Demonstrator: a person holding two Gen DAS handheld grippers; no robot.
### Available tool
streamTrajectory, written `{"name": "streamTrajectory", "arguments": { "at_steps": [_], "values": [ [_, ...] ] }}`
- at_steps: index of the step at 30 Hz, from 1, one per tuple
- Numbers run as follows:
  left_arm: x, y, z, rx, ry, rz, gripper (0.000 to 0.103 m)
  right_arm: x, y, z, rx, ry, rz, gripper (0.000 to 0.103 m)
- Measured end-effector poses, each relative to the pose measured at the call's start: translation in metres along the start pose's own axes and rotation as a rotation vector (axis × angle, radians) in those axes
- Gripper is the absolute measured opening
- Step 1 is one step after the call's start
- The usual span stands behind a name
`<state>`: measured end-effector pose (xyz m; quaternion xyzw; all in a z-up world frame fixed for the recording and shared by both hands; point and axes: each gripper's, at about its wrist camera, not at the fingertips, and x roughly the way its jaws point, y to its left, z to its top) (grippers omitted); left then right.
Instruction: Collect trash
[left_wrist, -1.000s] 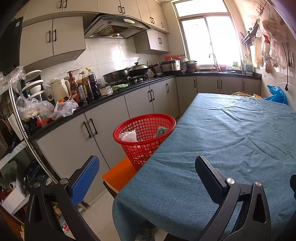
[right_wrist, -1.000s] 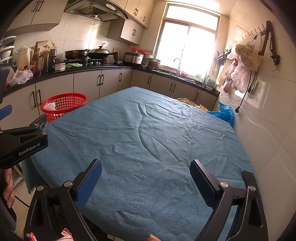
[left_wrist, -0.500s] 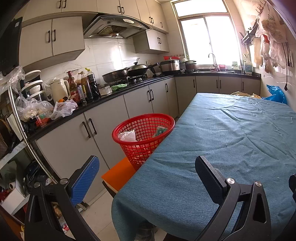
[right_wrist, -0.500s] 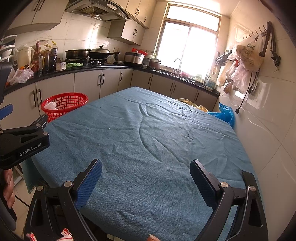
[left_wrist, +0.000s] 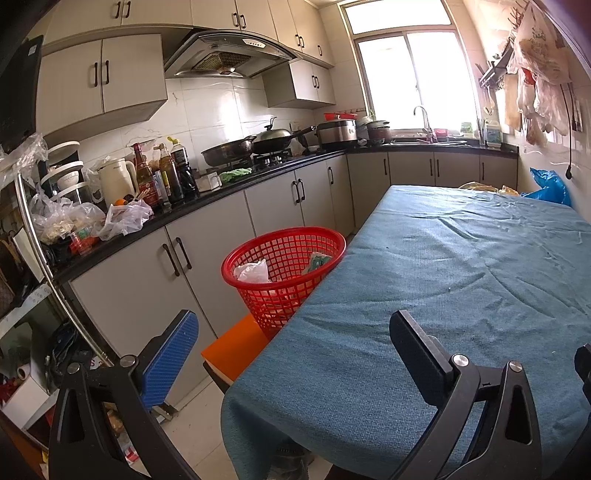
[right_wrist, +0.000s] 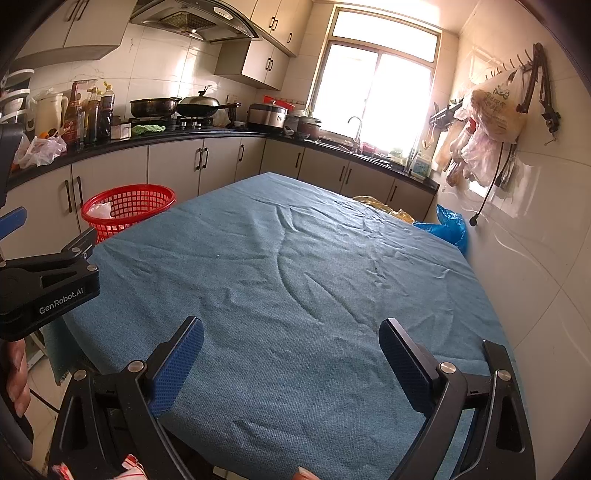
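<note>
Status: near completion, judged from the layout. Tablecloth (right_wrist: 295, 266) across centre frame bare of litter. Red basket (left_wrist: 284, 258), left of centre beside the table edge on an orange stool (left_wrist: 232, 347), already containing white crumpled paper (left_wrist: 253, 271) and a green wrapper (left_wrist: 317, 262). Left gripper (left_wrist: 291, 354) and right gripper (right_wrist: 291, 350), lower frame: jaws spread wide, empty. Remaining: no visible trash on the table; yellow and blue bags (right_wrist: 447, 225) at far right edge unresolved.
</note>
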<state>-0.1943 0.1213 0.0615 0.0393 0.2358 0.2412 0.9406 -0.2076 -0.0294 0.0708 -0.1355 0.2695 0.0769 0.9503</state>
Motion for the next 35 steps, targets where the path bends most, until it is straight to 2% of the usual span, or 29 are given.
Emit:
{"name": "streamTrajectory", "arguments": {
  "at_steps": [31,35],
  "values": [
    [0.013,0.001,-0.004,0.022,0.049,-0.028,0.103,0.004,-0.004,-0.002,0.008,0.008,-0.004,0.098],
    [0.016,-0.009,0.0,0.039,0.066,-0.07,0.103,0.013,-0.023,-0.001,0.065,0.036,-0.009,0.098]
  ]
}}
